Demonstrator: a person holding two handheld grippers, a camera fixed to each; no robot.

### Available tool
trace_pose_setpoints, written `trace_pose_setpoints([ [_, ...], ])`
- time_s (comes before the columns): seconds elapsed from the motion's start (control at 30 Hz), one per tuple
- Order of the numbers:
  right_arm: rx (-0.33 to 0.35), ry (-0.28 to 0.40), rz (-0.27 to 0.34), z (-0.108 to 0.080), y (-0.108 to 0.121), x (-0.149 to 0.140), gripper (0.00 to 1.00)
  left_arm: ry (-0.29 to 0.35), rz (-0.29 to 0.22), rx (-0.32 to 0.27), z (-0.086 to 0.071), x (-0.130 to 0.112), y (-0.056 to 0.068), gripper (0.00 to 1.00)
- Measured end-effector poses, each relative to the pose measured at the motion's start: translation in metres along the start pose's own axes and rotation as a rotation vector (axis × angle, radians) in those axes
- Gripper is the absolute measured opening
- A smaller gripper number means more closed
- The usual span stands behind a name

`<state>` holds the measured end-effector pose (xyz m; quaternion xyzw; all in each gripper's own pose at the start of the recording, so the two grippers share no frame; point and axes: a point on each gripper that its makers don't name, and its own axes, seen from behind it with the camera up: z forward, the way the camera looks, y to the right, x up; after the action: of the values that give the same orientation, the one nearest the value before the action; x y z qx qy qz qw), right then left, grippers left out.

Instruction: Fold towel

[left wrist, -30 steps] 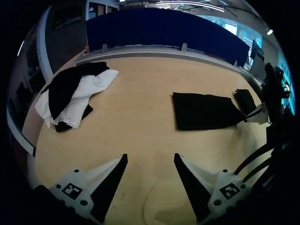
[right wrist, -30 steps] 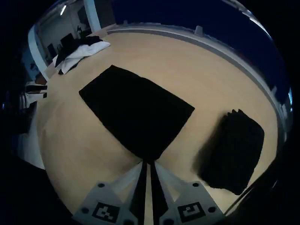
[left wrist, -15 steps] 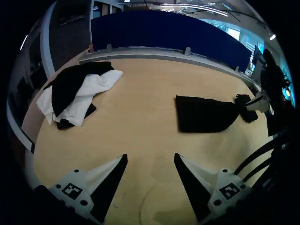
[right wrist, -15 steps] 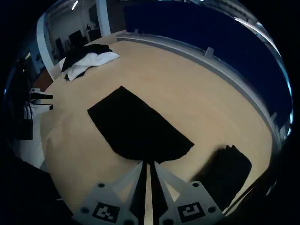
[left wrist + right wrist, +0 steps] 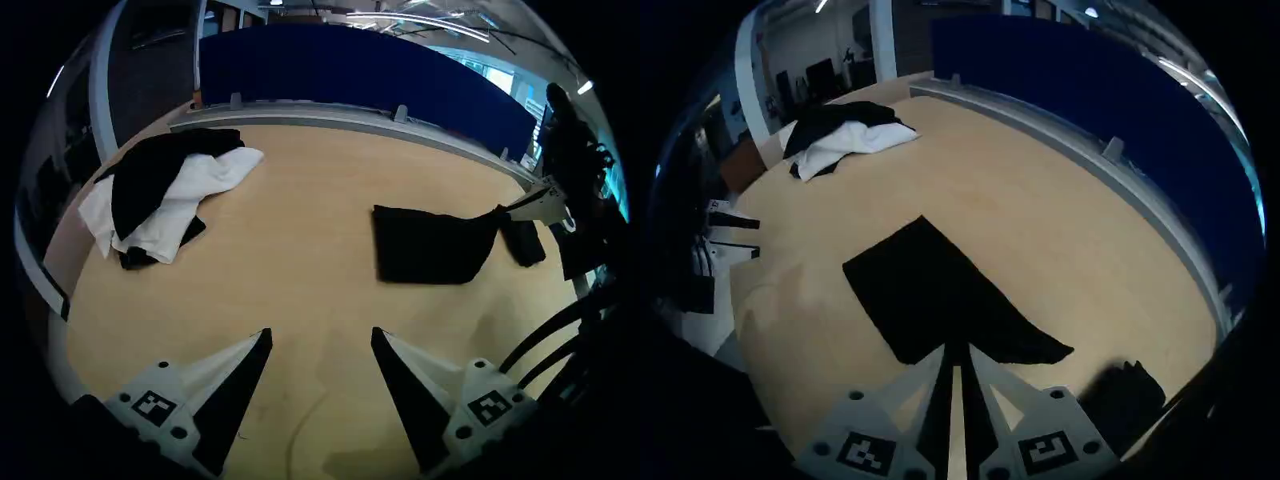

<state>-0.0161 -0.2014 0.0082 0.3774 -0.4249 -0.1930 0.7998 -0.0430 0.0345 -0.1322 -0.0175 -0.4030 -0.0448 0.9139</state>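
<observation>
Right gripper view: black towel (image 5: 952,304) lies spread on the pale wood counter (image 5: 1024,200), mid-surface. Its near corner runs up between the fingers of my right tool (image 5: 956,346). Fingers are pressed together with only a thin slit between them and the cloth pinched in it. That corner is drawn to a point; the rest of the towel lies flat.

Left gripper view: same towel at right of centre, its far right corner pulled up off the counter to the right tool's tip (image 5: 544,204).

My left tool (image 5: 320,330) is spread wide, holding nothing, over bare counter well short of the towel.

Small folded dark stack (image 5: 1120,400) sits just beside the towel's pinched corner; I cannot tell whether they touch. Heap of black and white cloth (image 5: 160,196) is at the far left of the counter, well apart from the towel. Blue partition (image 5: 360,72) runs along the counter's far edge.
</observation>
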Motion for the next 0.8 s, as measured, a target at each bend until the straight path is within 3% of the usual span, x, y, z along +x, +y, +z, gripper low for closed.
trace_pose_setpoints([
  [0.27, 0.042, 0.016, -0.088, 0.019, -0.029, 0.039, 0.06, 0.018, -0.020, 0.002, -0.003, 0.006, -0.005, 0.92],
  [0.47, 0.084, 0.006, -0.166, 0.044, -0.057, 0.056, 0.06, 0.024, -0.041, 0.011, -0.006, 0.006, -0.009, 0.92],
  [0.6, 0.108, -0.002, -0.186, 0.055, -0.069, 0.063, 0.06, 0.026, -0.058, 0.011, -0.007, 0.006, -0.011, 0.92],
  [0.8, 0.117, -0.008, -0.202, 0.057, -0.072, 0.067, 0.06, 0.026, -0.065, 0.006, -0.006, 0.004, -0.010, 0.91],
])
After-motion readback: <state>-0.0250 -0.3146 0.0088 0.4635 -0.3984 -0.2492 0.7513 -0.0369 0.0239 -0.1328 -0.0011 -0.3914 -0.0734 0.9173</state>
